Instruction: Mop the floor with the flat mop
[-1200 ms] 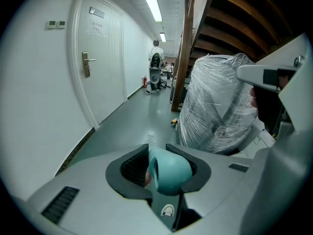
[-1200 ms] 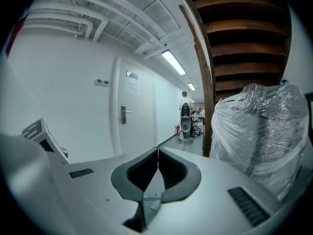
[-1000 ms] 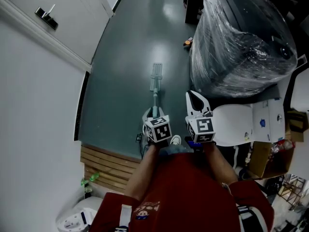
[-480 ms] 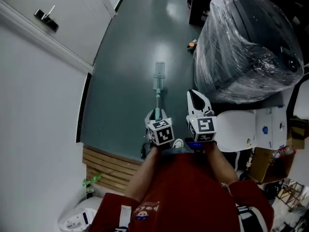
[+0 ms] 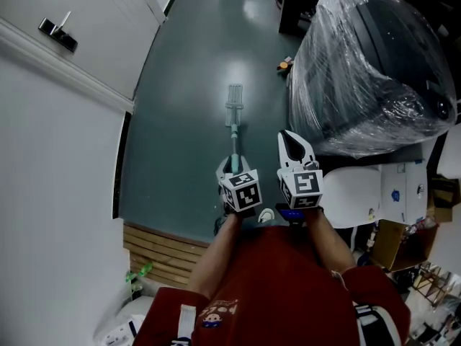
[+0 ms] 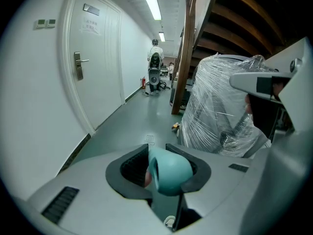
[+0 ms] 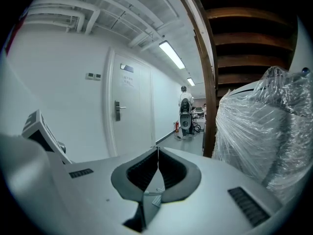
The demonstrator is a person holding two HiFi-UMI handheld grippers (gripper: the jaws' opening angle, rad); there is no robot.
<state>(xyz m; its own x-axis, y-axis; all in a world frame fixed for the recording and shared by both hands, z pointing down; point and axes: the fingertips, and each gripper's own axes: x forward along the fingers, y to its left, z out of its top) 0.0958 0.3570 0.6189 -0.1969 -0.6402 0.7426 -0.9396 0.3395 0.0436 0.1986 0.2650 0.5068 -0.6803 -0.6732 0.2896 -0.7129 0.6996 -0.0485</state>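
Note:
A flat mop lies ahead on the grey-green floor (image 5: 187, 99); its narrow pale head (image 5: 235, 105) points away and its teal handle (image 5: 233, 146) runs back toward me. My left gripper (image 5: 229, 170) is shut on the handle's top end, a rounded teal cap (image 6: 168, 170) between the dark pads in the left gripper view. My right gripper (image 5: 293, 144) floats just right of it, jaws shut with nothing between them, its tips (image 7: 157, 151) meeting in the right gripper view.
A large plastic-wrapped object (image 5: 367, 63) stands close on the right, with a white appliance (image 5: 360, 186) nearer me. White wall and door (image 5: 72, 42) line the left. Wooden slats (image 5: 162, 251) lie by my feet. A machine (image 6: 155, 72) stands far down the corridor.
The mop head has slid a little farther away along the floor, and both grippers have shifted slightly forward and right. Both grips are unchanged.

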